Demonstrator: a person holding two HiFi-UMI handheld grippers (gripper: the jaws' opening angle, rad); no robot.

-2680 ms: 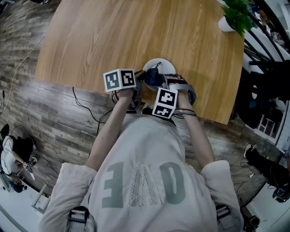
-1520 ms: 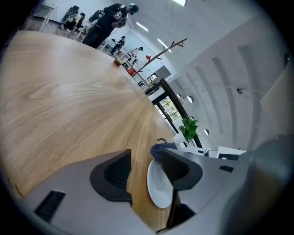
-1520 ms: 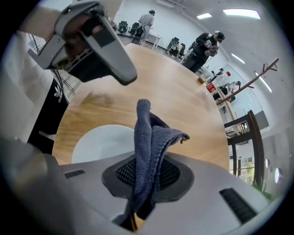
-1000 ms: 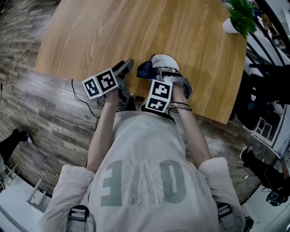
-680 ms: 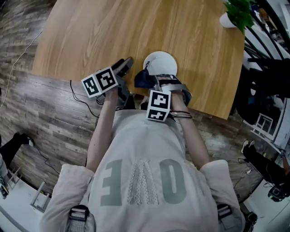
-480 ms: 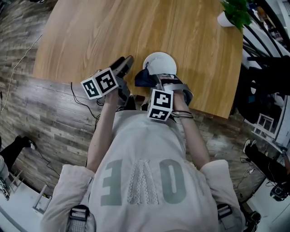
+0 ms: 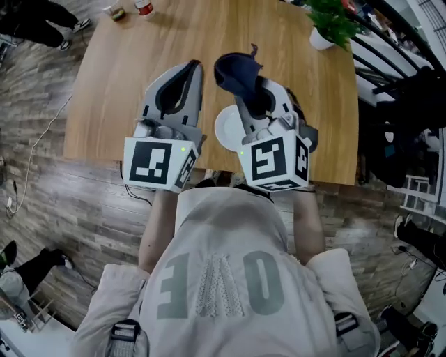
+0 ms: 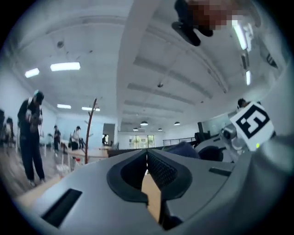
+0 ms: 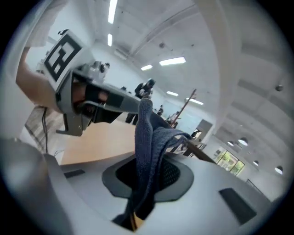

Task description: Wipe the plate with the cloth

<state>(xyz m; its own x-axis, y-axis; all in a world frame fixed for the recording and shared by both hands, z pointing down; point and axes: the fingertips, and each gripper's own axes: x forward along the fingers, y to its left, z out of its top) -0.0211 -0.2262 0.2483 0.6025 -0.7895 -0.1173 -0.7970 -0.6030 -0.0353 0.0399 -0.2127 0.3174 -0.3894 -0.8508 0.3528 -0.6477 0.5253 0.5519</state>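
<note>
The white plate (image 7: 226, 129) lies on the wooden table (image 7: 125, 77) near its front edge, partly hidden under my right gripper. Held well above the table, my right gripper (image 7: 245, 78) is shut on the dark blue cloth (image 7: 237, 70), which bunches between the jaws and sticks out past them (image 9: 148, 147). Beside it on the left, also raised, my left gripper (image 7: 193, 70) is shut; its jaws have just closed with nothing between them (image 8: 147, 158). The two grippers are level with each other and apart.
A potted plant (image 7: 327, 24) stands at the table's far right corner. Two small containers (image 7: 143, 7) sit at the far left edge. Cables lie on the plank floor at the left (image 7: 28, 174). People stand in the room beyond (image 8: 31, 133).
Both grippers have risen from the table toward the camera. The cloth came up off the plate with the right gripper. The left gripper's jaws went from open to shut.
</note>
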